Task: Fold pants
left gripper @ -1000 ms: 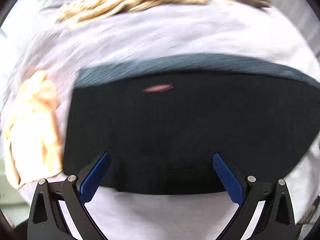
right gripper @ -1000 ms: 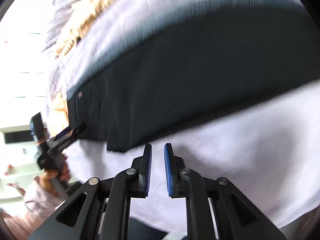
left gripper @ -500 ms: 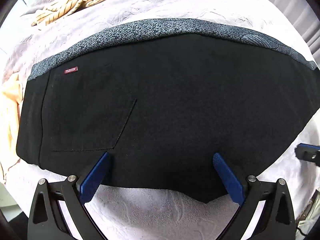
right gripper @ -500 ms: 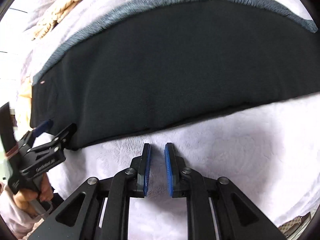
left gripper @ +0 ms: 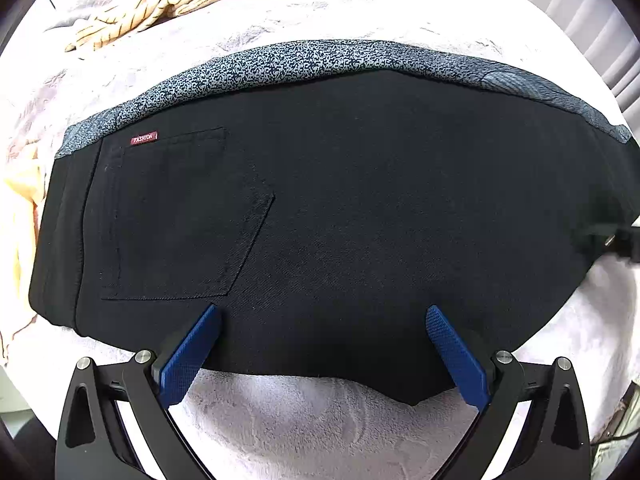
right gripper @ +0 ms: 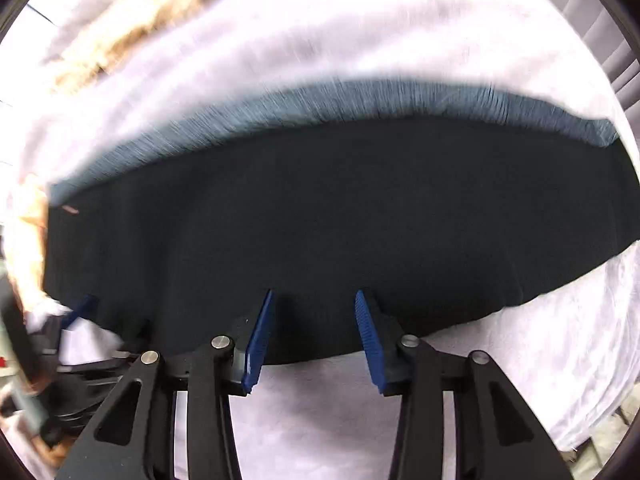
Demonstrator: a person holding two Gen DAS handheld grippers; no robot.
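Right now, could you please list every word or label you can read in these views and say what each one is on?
"FASHION": white letters on a small dark red tag sewn above the back pocket of the black pants.
In the right wrist view the same tag is blurred and unreadable.
No other text shows.

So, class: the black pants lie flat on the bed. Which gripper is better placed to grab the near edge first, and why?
Probably the left gripper: it is open wide, straddling the near hem of the black pants in a sharp view. The right gripper is open too, but narrower, and its view is motion-blurred.
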